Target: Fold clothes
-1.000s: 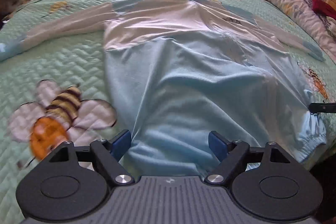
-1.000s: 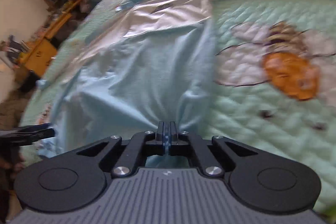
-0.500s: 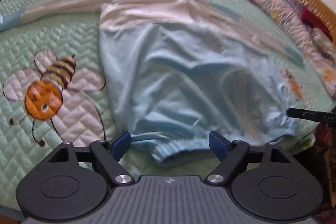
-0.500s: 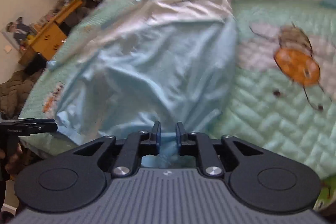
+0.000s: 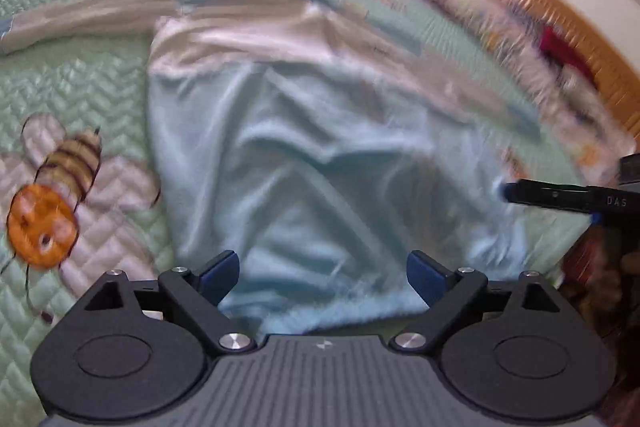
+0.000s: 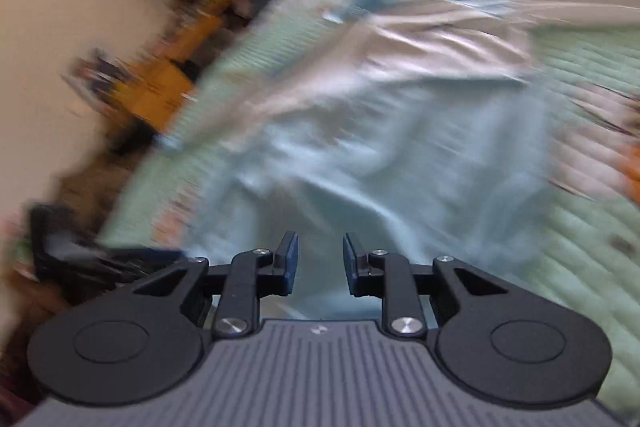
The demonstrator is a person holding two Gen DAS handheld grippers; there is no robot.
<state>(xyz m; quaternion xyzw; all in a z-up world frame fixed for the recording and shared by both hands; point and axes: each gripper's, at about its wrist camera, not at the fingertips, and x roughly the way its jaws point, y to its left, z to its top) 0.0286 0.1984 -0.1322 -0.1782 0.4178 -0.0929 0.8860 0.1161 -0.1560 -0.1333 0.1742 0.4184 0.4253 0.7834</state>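
We see the light-blue and white sweatshirt spread flat on the mint quilted bedspread, hem nearest us, beside the embroidered bee. Our left gripper stands wide, grasping nothing, its jaws having just been opening. Our right gripper has likewise just been parting, its 2 pads clear of the hem.

Your two wrist cameras, at the bed's near edge

Both look down close over the blue shirt, toward the bed's far edge.
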